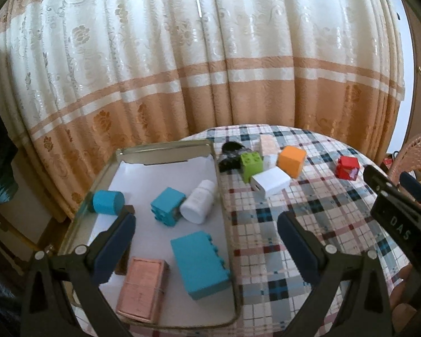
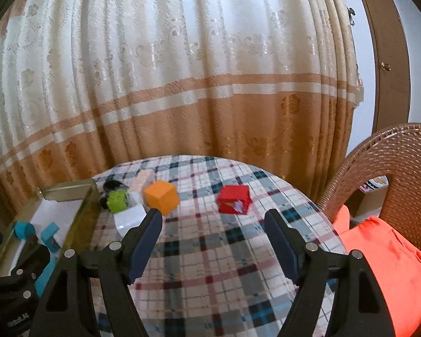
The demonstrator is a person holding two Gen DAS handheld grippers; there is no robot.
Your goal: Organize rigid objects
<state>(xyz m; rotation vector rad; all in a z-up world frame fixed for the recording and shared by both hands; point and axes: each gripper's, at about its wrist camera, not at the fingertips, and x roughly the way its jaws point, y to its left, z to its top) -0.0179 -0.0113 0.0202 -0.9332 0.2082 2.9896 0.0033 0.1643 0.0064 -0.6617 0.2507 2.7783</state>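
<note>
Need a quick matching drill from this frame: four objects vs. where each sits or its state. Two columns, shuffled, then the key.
1. white bottle
2. red cube
3. orange cube
4. left gripper

A. alone on the plaid cloth, apart from the cluster
B. lying on its side in the tray
C. jaws open, nothing between them
D. in the cluster beside the green brick

Pairs: 1-B, 2-A, 3-D, 4-C

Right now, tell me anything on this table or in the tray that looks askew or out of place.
The white bottle lies on its side in the tray, leaning against the small blue block. On the cloth, the orange cube sits tilted, propped on the pieces beside it. The red cube sits apart from the cluster. Nothing looks spilled or broken.
</note>
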